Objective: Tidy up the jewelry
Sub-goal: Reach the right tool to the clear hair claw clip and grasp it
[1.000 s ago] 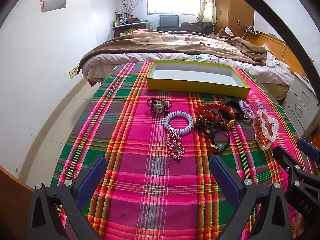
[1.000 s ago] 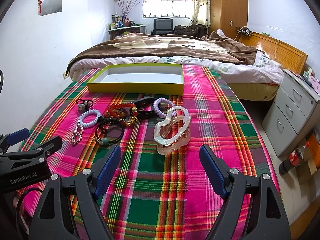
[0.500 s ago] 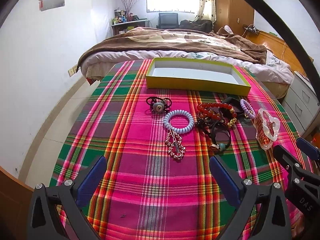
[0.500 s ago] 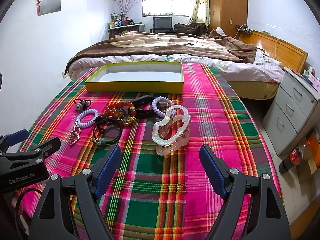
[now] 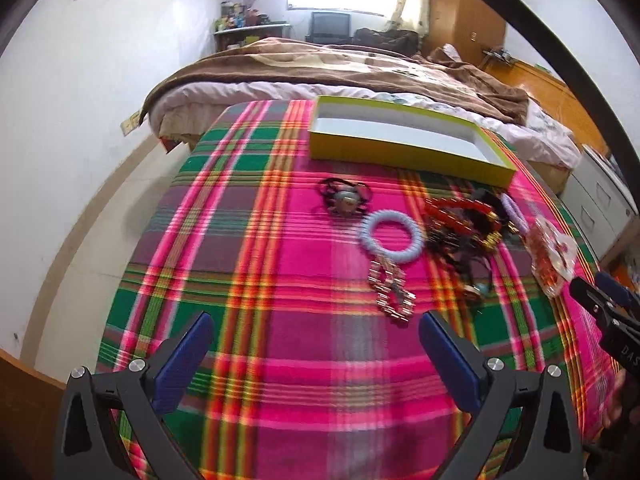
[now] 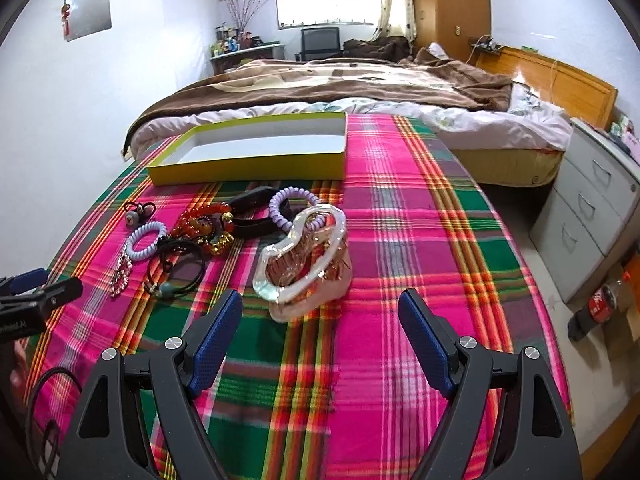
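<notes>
A yellow tray (image 5: 404, 156) (image 6: 248, 166) with a pale inside sits at the far side of the plaid tablecloth. In front of it lie a pale blue coil bracelet (image 5: 391, 236) (image 6: 147, 239), a rhinestone chain (image 5: 392, 296), a red bead bracelet (image 5: 460, 212) (image 6: 204, 220), black hair ties (image 6: 176, 268), a lilac coil tie (image 6: 290, 208) and a clear hair claw (image 6: 306, 260) (image 5: 554, 256). My left gripper (image 5: 316, 354) is open and empty, short of the chain. My right gripper (image 6: 320, 332) is open and empty, just short of the claw.
A bed with a brown blanket (image 6: 340, 80) stands beyond the table. White drawers (image 6: 588, 216) and a cola bottle (image 6: 596, 308) on the floor are at the right. A white wall is close on the left.
Both grippers have moved forward, closer to the jewelry. The left view has tilted and swung left and is blurred. Both stay open.
</notes>
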The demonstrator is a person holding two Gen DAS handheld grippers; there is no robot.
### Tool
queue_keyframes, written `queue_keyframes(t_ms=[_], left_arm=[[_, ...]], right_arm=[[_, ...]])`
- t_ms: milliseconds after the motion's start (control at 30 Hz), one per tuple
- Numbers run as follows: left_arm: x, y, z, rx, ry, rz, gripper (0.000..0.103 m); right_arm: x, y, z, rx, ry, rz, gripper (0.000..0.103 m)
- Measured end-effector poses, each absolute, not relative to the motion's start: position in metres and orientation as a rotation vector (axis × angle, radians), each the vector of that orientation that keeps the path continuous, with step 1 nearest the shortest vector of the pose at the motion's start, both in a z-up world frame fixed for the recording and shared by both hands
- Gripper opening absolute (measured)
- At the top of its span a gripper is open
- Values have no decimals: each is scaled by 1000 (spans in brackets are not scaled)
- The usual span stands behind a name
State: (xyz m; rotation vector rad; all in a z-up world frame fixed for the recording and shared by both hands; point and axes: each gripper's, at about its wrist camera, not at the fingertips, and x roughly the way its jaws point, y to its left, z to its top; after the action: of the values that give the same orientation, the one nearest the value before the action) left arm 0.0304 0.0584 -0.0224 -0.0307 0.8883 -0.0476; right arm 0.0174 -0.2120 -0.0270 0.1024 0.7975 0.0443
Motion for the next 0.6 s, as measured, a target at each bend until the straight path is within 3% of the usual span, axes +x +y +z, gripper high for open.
queue_keyframes(t_ms=[400, 500, 600], left_arm=[[56, 79, -27, -86, 928, -40, 103], [63, 80, -28, -104, 940, -47, 103], [69, 80, -28, -120, 953, -50, 103]], right_arm=[[60, -207, -40, 148, 884, 7, 79], [61, -208, -42, 140, 883, -7, 59], [59, -211, -38, 134, 869, -14, 50]])
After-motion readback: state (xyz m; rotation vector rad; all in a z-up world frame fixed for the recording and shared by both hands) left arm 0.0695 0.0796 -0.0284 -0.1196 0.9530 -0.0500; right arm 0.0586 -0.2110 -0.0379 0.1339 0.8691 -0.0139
